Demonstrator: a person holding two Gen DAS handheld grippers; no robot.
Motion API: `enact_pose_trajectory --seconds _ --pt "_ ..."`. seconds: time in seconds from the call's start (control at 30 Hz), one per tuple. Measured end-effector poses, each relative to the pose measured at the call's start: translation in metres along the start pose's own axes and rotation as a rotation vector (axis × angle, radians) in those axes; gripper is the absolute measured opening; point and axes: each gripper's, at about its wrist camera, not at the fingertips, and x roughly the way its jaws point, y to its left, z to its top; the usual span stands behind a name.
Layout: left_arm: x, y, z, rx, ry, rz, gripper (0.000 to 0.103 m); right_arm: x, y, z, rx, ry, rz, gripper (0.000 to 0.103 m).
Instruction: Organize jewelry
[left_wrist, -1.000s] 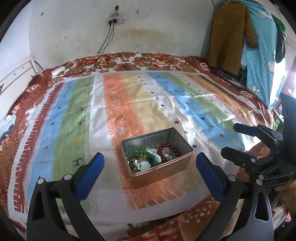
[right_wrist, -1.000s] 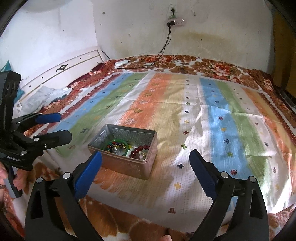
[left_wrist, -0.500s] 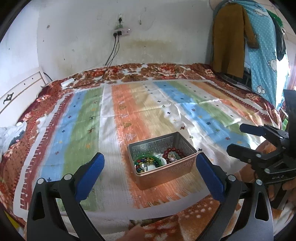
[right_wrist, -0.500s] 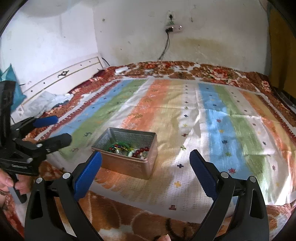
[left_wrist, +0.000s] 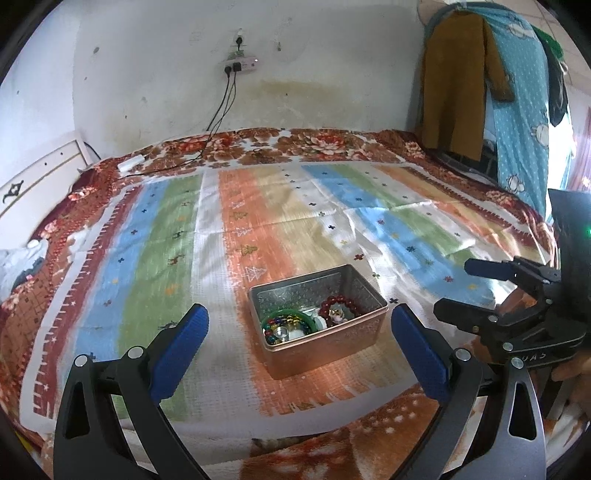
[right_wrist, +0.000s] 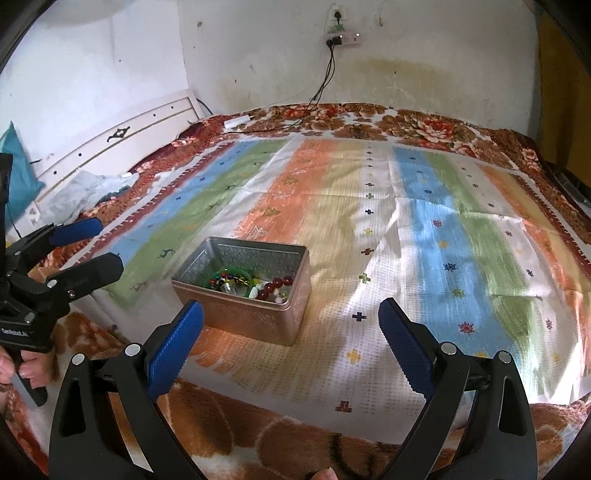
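metal tin (left_wrist: 325, 343) lies ahead between the spread left fingers (left_wrist: 181, 343).

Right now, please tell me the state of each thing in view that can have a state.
Metal tin: lid off, upright on the striped cloth, holding jewelry.
Red bead bracelet: inside the tin.
Green bead bracelet: inside the tin.
Left gripper: open, empty, apart from the tin.
Right gripper: open, empty, apart from the tin.
Wall socket: cables plugged in.
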Motion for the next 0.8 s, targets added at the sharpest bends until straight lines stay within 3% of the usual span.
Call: enact_pose_trajectory --seconds 0.8 --pt "0.0043 0.0003 0.0000 -0.003 0.019 0.000 0.097 0.0069 0.0054 -0.0026 -0.030 0.026 -0.006 0.096"
